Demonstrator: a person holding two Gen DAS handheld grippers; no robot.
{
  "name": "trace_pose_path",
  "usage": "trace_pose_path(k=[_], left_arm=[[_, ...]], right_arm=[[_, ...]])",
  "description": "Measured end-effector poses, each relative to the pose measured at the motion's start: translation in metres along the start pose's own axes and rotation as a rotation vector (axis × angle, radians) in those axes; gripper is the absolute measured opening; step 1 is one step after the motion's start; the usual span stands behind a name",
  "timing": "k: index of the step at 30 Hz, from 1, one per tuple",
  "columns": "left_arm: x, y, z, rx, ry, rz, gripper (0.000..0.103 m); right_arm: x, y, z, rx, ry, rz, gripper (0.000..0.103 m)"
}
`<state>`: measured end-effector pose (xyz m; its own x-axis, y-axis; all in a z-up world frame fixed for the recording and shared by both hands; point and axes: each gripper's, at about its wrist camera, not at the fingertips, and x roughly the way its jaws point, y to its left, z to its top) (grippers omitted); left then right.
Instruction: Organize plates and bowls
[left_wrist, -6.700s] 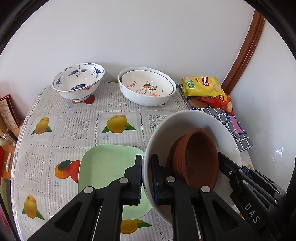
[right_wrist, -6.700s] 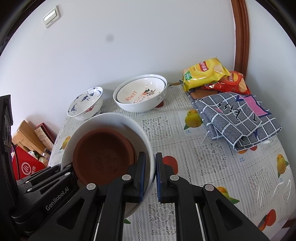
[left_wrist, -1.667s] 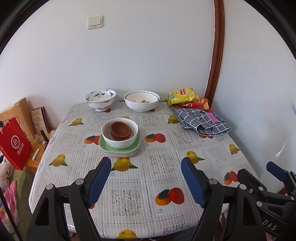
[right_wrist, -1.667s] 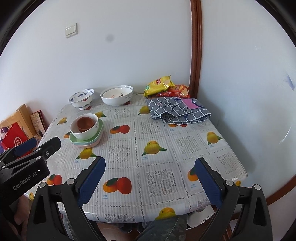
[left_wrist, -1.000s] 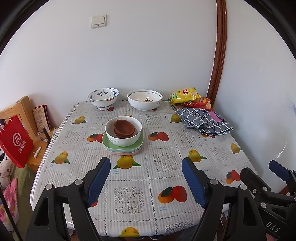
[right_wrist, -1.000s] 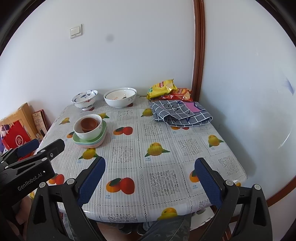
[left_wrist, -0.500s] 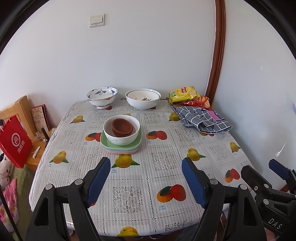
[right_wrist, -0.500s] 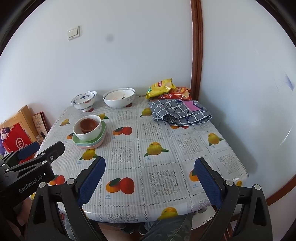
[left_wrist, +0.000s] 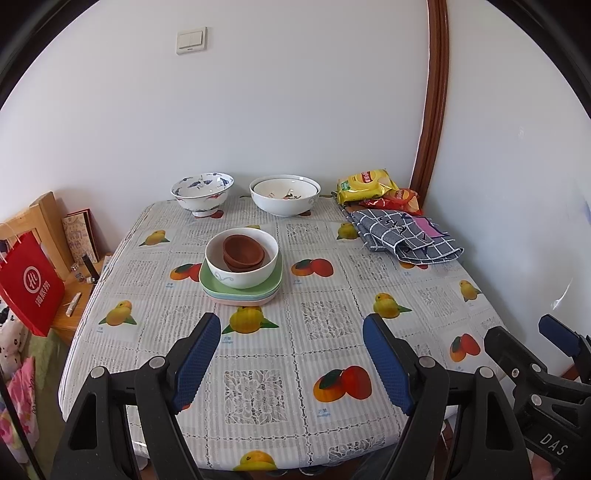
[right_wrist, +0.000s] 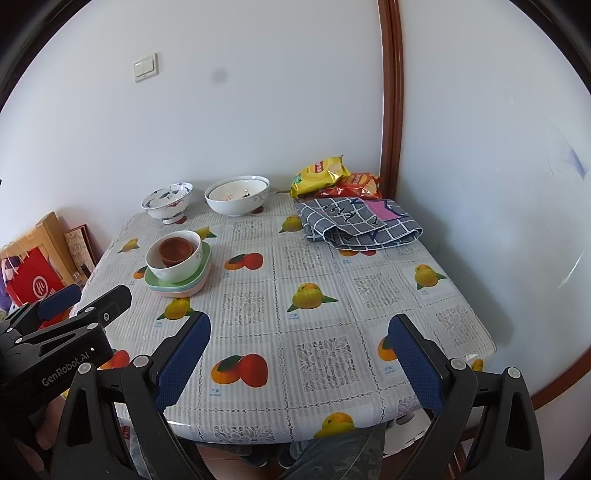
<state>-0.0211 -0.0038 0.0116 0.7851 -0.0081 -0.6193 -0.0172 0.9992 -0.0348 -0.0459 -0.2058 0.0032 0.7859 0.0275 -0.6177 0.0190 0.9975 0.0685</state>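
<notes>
Plates (left_wrist: 242, 291) stacked under a white bowl (left_wrist: 242, 264) sat well ahead of both claws (left_wrist: 291, 354) (right_wrist: 299, 356), which gaped wide, holding nothing; brown bowls (left_wrist: 243, 252) nested askew might topple if nudged.

Bright, even daylight; sharp focus, fisheye-bowed edges.

- The white bowl (left_wrist: 242, 264) hid most of the plates (left_wrist: 242, 293) far ahead of the left gripper (left_wrist: 291, 356).
- The brown bowls (left_wrist: 243, 251) sat stacked; their number was unclear.
</notes>
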Motion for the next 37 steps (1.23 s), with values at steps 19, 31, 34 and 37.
trace_pose_path(k=[19, 31, 34, 37], left_arm=[[-0.0002, -0.0003, 0.0002, 0.001, -0.001, 0.0, 0.078], [-0.0018, 0.0041, -0.0002, 0.005, -0.007, 0.01, 0.078], [-0.0009, 0.0045, -0.0001, 0.004, -0.005, 0.013, 0.078], [0.0027, 0.0037, -0.0006, 0.016, -0.007, 0.016, 0.078]], right_arm=[[-0.001, -0.0005, 0.0007, 0.005, -0.004, 0.004, 0.096], [-0.0015, 0.0027, 0.0024, 0.006, -0.008, 0.006, 0.096], [-0.0014, 0.0044, 0.0025, 0.006, -0.009, 0.007, 0.096], [0.0018, 0.0066, 0.0025, 0.007, -0.01, 0.012, 0.096]])
